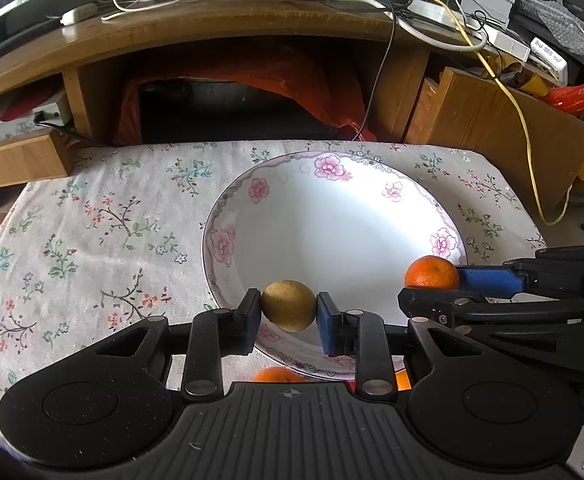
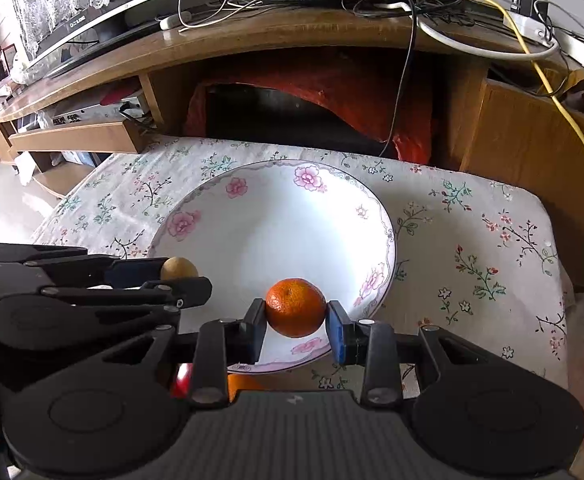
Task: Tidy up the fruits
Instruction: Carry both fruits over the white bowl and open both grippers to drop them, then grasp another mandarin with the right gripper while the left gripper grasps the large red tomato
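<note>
The left gripper (image 1: pixel 288 312) is clamped on a yellowish-brown fruit (image 1: pixel 288 305), held between its two pads above the near rim of the plate (image 1: pixel 228 208). The right gripper (image 2: pixel 295 322) is clamped on an orange (image 2: pixel 295 307), likewise held over the near edge of the same plate. The plate is white with a pink flower border, bare inside, and sits on a flowered tablecloth (image 1: pixel 104 216). Both fruits appear clear of the plate surface, though how far above it cannot be judged.

Further fruit remains off the plate: part of a second orange (image 1: pixel 278 376) shows just below the left gripper, near the plate's front rim, and something red (image 2: pixel 182 380) shows below the right gripper, too hidden to identify.

Assessment: both loads are at the delivery stage, not yet released.

Risks noted:
- The fruits are round and the plate is smooth and dished; released from height or near the rim, either could roll or bounce out onto the cloth.
- The two grippers work close together over one plate; their linkages could collide if both advance at once.
- A released fruit may roll into the other and displace it.
- A low gripper could catch the near rim and tip or shift the plate.
</note>
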Demonstrator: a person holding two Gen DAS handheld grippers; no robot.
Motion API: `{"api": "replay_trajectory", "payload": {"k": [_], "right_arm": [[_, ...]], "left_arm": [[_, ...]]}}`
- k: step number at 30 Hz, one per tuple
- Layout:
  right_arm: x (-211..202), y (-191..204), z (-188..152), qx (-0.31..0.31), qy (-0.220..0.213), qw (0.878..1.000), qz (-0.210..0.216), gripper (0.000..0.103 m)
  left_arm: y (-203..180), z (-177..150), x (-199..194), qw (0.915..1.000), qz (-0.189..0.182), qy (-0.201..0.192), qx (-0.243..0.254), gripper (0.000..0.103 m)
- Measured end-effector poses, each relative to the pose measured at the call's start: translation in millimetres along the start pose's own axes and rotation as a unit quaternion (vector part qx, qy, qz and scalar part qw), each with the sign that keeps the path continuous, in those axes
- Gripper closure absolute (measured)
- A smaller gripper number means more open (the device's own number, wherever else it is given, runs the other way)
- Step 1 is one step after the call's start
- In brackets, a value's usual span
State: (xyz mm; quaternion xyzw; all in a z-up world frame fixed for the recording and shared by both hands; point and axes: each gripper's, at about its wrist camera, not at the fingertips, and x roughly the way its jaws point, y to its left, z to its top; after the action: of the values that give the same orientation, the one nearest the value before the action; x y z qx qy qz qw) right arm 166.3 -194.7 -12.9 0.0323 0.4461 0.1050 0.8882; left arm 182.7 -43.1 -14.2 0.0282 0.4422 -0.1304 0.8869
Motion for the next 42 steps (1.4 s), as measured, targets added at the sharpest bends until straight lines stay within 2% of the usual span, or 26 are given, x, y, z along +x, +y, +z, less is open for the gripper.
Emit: {"api": "replay_trajectory", "payload": {"k": [11,18,31,42], "right_arm": [[-2.1,1.8,0.6,-0.002,-0.005,1.000,0.003,0.068],[-12.0,1.4,4.2,0.001,-0.020,1.000,0.005,0.068],[-21.4,1.8,5.2,0.002,-0.030,1.000,0.005,0.068],[-26.2,6.4,-0.1,0.000,-0.027,1.000,0.009,0.068]], "left_arm": [[3.1,2.1,-3.2,1.0000,0.002,-0.005,-0.007,0.059],[7.1,5.3,-10.2,0.9997,0.003,-0.017,-0.017,0.047],[7.9,7.3,-21.9,0.9993,0.008,-0.035,-0.011,0.036],[10.2,1.4,-28.6,0.9993,0.012,-0.036,-0.003,0.034]]}}
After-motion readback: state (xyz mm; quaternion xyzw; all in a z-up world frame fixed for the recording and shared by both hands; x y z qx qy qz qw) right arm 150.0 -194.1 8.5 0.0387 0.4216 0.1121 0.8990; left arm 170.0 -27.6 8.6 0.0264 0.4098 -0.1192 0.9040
